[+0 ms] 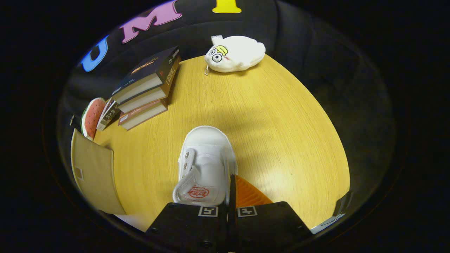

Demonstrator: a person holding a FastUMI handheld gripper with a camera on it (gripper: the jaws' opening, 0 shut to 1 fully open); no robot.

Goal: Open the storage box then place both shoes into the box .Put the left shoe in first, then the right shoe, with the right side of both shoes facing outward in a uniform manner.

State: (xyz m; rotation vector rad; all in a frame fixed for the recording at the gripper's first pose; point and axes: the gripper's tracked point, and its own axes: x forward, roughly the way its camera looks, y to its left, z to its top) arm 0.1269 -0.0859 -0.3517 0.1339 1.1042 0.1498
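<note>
A white shoe [205,165] is pinched in my fingers [230,196], toe at twelve o'clock. Past the toe, bare table [281,116] runs open to one and three o'clock. A plush toy [235,53] sits far off at twelve. At ten, stacked books [147,88] block me. At nine, a tan flap [93,172] stands close.

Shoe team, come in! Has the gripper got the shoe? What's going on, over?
Gripper nearly shut, pinching white shoe by its side wall. Shoe toe points toward plush toy. Brown box flap beside it; book stack beyond. Table ahead.
</note>
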